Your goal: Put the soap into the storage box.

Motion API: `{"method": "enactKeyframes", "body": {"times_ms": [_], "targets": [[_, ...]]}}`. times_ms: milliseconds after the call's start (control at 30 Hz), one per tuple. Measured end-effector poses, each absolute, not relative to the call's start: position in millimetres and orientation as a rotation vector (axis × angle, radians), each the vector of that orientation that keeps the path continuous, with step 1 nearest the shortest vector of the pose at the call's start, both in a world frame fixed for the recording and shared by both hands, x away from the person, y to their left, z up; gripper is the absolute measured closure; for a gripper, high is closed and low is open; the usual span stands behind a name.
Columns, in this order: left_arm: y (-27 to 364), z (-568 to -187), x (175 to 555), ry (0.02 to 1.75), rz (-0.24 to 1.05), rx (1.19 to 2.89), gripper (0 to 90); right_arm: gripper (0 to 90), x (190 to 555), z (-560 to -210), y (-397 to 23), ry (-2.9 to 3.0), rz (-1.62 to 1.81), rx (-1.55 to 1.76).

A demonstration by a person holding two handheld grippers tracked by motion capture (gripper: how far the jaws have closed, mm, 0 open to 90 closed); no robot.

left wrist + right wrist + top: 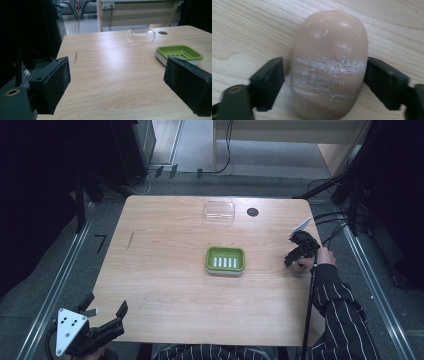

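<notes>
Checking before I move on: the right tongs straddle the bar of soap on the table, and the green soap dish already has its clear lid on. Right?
Not quite. The high view shows the green soap dish uncovered; the clear lid lies apart near the table's far edge. The right tongs do straddle the bar of soap.
</notes>
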State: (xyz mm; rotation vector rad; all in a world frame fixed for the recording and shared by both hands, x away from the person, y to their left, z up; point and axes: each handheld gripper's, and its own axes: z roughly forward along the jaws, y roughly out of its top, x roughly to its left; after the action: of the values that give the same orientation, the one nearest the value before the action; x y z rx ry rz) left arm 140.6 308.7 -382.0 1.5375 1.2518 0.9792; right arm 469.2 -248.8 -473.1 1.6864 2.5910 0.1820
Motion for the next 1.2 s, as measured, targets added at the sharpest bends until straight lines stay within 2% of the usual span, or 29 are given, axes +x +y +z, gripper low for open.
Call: {"method": "enactKeyframes", "body": {"times_ms": [100, 133, 267, 833, 1200], "targets": [[309, -382, 141, 1.252, 0.979, 1.540, 7.2, 23.7, 469, -474, -248, 2.580, 0.169, 1.684], [309, -382, 140, 1.251, 0.979, 1.540, 7.2, 28.9, 469, -473, -249, 2.574, 0.176, 1.681], [309, -382, 140, 1.250, 0.979, 1.542, 7.2, 31.9, 468, -471, -248, 2.566, 0.181, 1.690], [310, -382, 139, 1.247, 0.980, 1.540, 7.2, 32.6, 466, -463, -250, 2.591, 0.183, 1.643], [309, -382, 139, 1.246, 0.981, 1.540, 7.2, 32.6, 461, -453, -236, 2.629, 0.173, 1.566]]}}
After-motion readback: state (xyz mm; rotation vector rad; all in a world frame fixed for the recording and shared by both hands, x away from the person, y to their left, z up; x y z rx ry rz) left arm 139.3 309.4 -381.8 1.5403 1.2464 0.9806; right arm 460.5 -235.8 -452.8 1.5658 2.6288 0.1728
